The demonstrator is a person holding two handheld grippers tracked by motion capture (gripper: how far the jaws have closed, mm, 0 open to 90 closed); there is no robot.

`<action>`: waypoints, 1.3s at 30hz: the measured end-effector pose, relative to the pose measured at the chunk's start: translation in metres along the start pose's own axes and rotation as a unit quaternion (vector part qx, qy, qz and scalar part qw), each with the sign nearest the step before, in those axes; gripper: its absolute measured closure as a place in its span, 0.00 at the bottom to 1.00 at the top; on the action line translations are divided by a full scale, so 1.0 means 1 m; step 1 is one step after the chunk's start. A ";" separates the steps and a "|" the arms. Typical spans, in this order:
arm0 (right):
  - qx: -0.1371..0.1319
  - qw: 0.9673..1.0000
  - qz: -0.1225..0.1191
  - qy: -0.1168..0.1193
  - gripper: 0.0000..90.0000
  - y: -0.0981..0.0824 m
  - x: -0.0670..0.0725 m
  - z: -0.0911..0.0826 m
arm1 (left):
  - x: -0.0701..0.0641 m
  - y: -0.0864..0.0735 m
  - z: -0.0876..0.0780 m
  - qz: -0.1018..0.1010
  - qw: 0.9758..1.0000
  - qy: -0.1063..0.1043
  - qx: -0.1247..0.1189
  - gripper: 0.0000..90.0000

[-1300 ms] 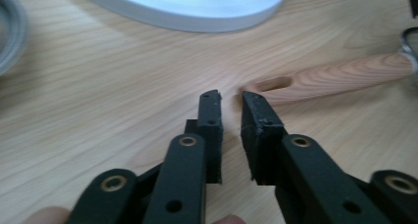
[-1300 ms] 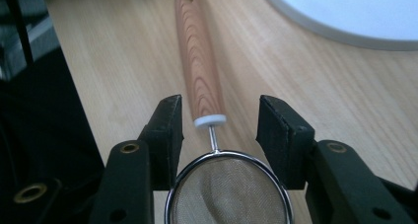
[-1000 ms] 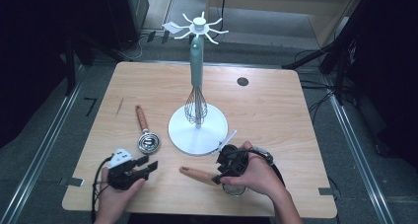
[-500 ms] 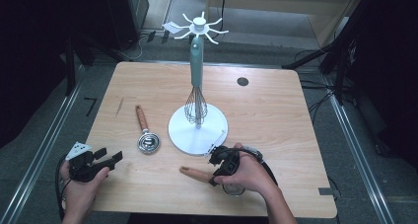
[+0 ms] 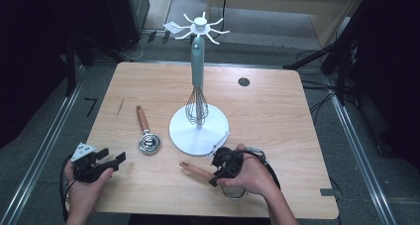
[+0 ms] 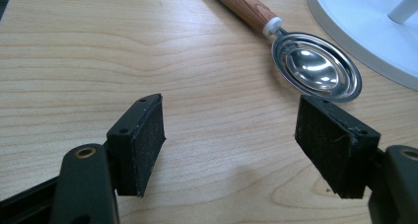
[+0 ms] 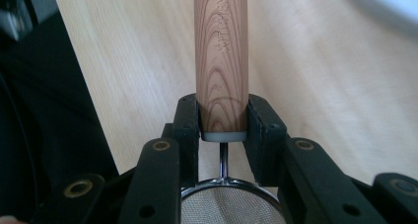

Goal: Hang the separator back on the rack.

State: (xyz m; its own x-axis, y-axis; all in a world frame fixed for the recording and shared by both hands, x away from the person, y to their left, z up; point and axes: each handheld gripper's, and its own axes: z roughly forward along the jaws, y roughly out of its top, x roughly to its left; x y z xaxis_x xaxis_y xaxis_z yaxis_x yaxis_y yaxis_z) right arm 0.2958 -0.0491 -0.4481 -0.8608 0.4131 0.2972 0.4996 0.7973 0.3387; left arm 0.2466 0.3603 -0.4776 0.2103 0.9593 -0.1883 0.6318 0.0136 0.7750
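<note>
Jaws, left gripper (image 5: 110,161): parted wide, nothing between the pads, having just been opening; held low at the near-left corner of the bench (image 5: 277,111). In the left gripper view the left gripper (image 6: 231,145) looks over bare wood, both pads clear of any item.

Item 1, egg separator (image 5: 147,140): wooden handle, bright slotted metal bowl; lies flat on the bench just ahead and to the right of the left jaws, untouched, handle pointing away from them. In the left gripper view the egg separator (image 6: 315,71) sits just beyond the right pad.

Item 2, utensil stand (image 5: 198,132): white round base, pale green post, white hooked crown; upright at mid-bench, beyond both pairs of jaws.

Item 3, whisk (image 5: 196,108): hangs against the post, wires down over the base.

Jaws, right gripper (image 5: 217,173): clenched on Item 4, having just been closing. In the right gripper view the right gripper (image 7: 223,130) has both pads pressed on the handle's ferrule end.

Item 4, strainer (image 7: 222,61): wooden handle runs out ahead of the right jaws, low over the bench; mesh bowl sits behind the pads.

Status, as judged: whisk hung; strainer gripped, not yet lifted to a hook; egg separator not yet picked up. Two items left to hang.
</note>
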 end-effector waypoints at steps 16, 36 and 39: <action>-0.103 0.991 0.053 -0.065 0.79 -0.016 -0.017 -0.022 | 0.008 0.001 -0.001 -0.026 0.998 0.039 -0.034 0.11; -0.228 0.958 0.119 -0.128 0.79 -0.048 -0.034 -0.046 | 0.004 -0.003 0.004 -0.012 0.999 0.027 -0.036 0.02; -0.243 0.952 0.122 -0.144 0.79 -0.050 -0.035 -0.047 | 0.005 -0.003 0.005 -0.012 0.999 0.025 -0.032 0.02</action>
State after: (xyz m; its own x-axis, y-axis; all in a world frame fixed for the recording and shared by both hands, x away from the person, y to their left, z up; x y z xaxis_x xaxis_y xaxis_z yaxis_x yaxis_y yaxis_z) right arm 0.3053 -0.1239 -0.4332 -0.6694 0.7189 0.1873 0.6143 0.3937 0.6839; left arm 0.2489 0.3634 -0.4836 0.1568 0.9715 -0.1778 0.5862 0.0534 0.8084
